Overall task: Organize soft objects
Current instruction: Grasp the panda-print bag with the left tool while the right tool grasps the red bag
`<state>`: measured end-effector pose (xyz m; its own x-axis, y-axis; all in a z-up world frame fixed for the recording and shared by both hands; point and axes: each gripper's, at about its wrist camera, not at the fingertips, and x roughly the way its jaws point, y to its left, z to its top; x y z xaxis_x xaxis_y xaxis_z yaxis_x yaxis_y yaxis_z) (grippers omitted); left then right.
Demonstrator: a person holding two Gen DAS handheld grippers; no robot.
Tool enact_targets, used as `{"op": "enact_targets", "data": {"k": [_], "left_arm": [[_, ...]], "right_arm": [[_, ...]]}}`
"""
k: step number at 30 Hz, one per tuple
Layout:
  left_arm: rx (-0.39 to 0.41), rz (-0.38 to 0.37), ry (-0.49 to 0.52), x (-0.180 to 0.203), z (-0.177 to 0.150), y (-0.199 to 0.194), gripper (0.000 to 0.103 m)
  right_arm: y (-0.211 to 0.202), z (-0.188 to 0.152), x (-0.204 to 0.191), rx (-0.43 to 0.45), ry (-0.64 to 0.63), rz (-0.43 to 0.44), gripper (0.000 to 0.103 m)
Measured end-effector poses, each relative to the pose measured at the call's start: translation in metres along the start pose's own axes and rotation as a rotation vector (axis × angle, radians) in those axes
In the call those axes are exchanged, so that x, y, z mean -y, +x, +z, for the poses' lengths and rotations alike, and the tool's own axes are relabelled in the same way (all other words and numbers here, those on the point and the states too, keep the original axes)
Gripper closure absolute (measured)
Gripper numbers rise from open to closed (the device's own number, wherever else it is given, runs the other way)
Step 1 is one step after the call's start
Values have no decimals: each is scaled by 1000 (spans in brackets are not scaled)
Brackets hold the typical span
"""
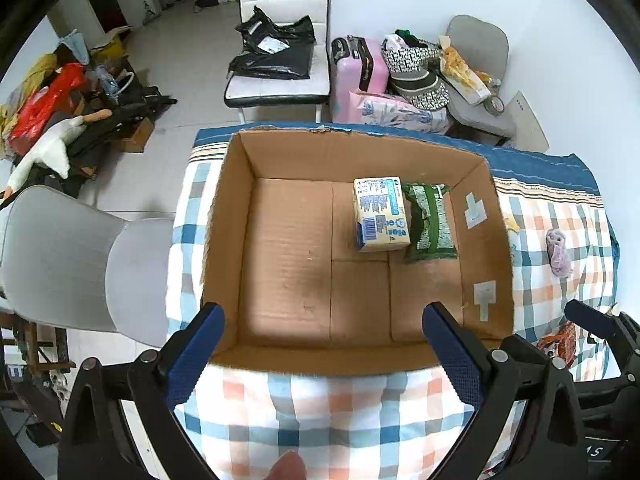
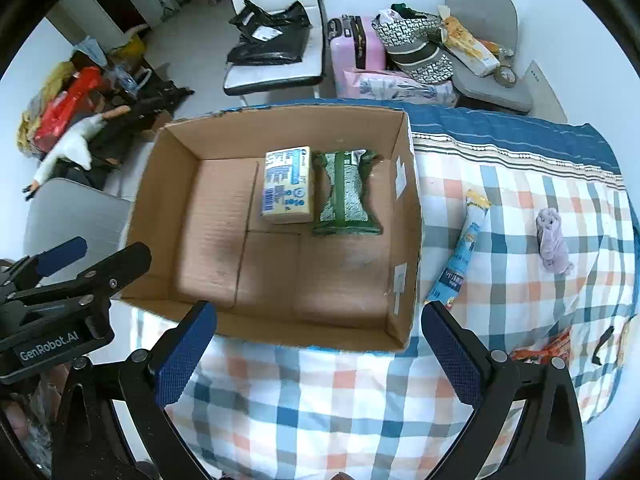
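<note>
Brown corrugated cardboard box (image 2: 280,216) sits open on the checked bedspread (image 2: 320,400), already holding a yellow-and-blue tissue pack (image 2: 287,184) touching a green crinkled packet (image 2: 346,196) near its far right corner. Outside the box's right wall lie a long blue-and-yellow pouch (image 2: 460,252), a lilac plush toy (image 2: 552,242) and an orange printed packet (image 2: 544,350). Left gripper (image 1: 322,356) and right gripper (image 2: 318,356) both hang spread wide, empty. Best next reach is probably the pouch, closest to the box; approach from above, clearing the wall.
</note>
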<state>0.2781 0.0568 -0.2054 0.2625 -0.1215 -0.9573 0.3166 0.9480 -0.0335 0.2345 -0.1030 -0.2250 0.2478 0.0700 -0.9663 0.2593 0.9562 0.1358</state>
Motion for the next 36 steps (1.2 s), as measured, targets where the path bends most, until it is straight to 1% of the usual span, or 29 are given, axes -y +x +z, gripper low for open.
{"op": "enact_targets", "data": {"k": [4, 6, 7, 10, 12, 13, 14, 16, 17, 18, 20, 21, 24, 27, 29, 30, 31, 33, 34, 35, 36], "left_arm": [[26, 17, 7, 19, -9, -23, 2], [49, 14, 26, 40, -12, -36, 2], [57, 15, 43, 53, -14, -40, 2], [63, -7, 113, 104, -20, -46, 2], [45, -30, 168, 146, -27, -39, 2], [18, -52, 201, 171, -33, -30, 2], [-10, -69, 220, 189, -38, -21, 2], [-84, -120, 254, 230, -53, 4, 2], [-131, -136, 270, 255, -62, 24, 2], [-167, -144, 281, 273, -69, 37, 2], [-251, -161, 300, 311, -84, 73, 2], [-279, -163, 307, 324, -90, 85, 2], [-372, -144, 350, 369, -115, 126, 2], [-438, -136, 363, 391, -131, 155, 2], [-461, -127, 351, 400, -136, 167, 2], [-474, -137, 341, 404, -137, 174, 2], [-482, -142, 329, 407, -137, 178, 2], [-507, -166, 292, 412, -136, 186, 2], [-517, -179, 276, 414, -136, 190, 2], [-519, -179, 265, 418, -135, 195, 2], [-522, -184, 262, 422, -137, 199, 2]], "right_arm": [[-16, -12, 20, 16, 28, 70, 0], [-26, -23, 44, 21, 75, 121, 0], [-29, -26, 54, 25, 90, 127, 0], [-41, -48, 111, 37, 183, 135, 0], [-43, -65, 151, 30, 242, 107, 0], [-42, -78, 181, 21, 284, 80, 0], [-41, -87, 203, 14, 311, 57, 0], [-33, -109, 257, -21, 374, -6, 0], [-28, -117, 280, -43, 394, -27, 0], [-19, -127, 307, -67, 413, -54, 0], [-1, -137, 344, -107, 411, -95, 0], [14, -142, 363, -139, 405, -116, 0], [55, -148, 394, -206, 358, -126, 0], [97, -152, 410, -271, 320, -105, 0], [122, -154, 418, -310, 309, -70, 9], [129, -155, 421, -326, 311, -59, 29], [136, -158, 425, -343, 317, -63, 36], [130, -160, 434, -335, 354, -56, 45], [128, -162, 440, -349, 375, -70, 48], [125, -166, 449, -362, 407, -93, 48], [122, -169, 456, -360, 428, -91, 48]]}}
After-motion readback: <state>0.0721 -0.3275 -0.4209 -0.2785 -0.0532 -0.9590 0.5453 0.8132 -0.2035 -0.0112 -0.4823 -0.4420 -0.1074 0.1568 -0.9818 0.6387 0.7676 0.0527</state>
